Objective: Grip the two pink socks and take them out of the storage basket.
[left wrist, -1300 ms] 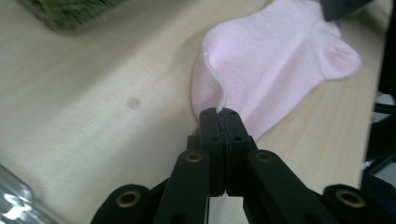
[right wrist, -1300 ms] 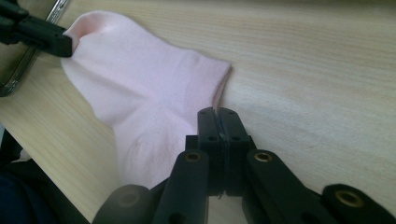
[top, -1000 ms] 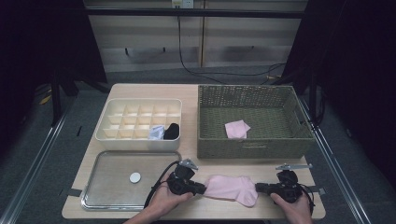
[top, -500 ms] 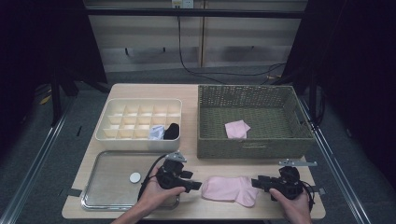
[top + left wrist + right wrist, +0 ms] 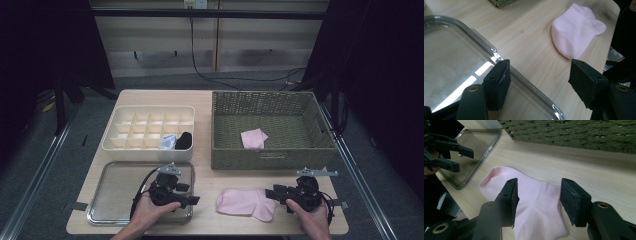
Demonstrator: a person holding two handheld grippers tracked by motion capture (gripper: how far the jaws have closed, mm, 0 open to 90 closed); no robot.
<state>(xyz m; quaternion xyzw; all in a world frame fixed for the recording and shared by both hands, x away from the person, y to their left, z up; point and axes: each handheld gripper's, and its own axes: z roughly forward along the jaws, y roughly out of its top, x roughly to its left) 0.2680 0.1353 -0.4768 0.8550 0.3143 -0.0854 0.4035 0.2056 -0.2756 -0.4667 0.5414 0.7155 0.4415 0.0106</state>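
Note:
A pink sock (image 5: 246,204) lies flat on the wooden table near its front edge. My right gripper (image 5: 274,194) points left at the sock's right end. In the right gripper view its jaws (image 5: 539,187) straddle the sock (image 5: 534,202) without pressing it; they have just been opening. My left gripper (image 5: 191,194) hovers over the right rim of a clear tray (image 5: 115,195), apart from the sock. Its jaws (image 5: 540,67) have just been opening and hold nothing, with the sock (image 5: 576,37) farther ahead.
A green wicker basket (image 5: 270,150) behind the sock holds a folded pink piece (image 5: 254,138). A cream divider box (image 5: 150,130) at back left holds a black item (image 5: 183,141) and a pale one (image 5: 168,142). The table's front edge runs just below both hands.
Both grippers have opened and let go of the sock's ends. The left gripper has drawn back to the left, over the tray's rim. The right has stayed put.

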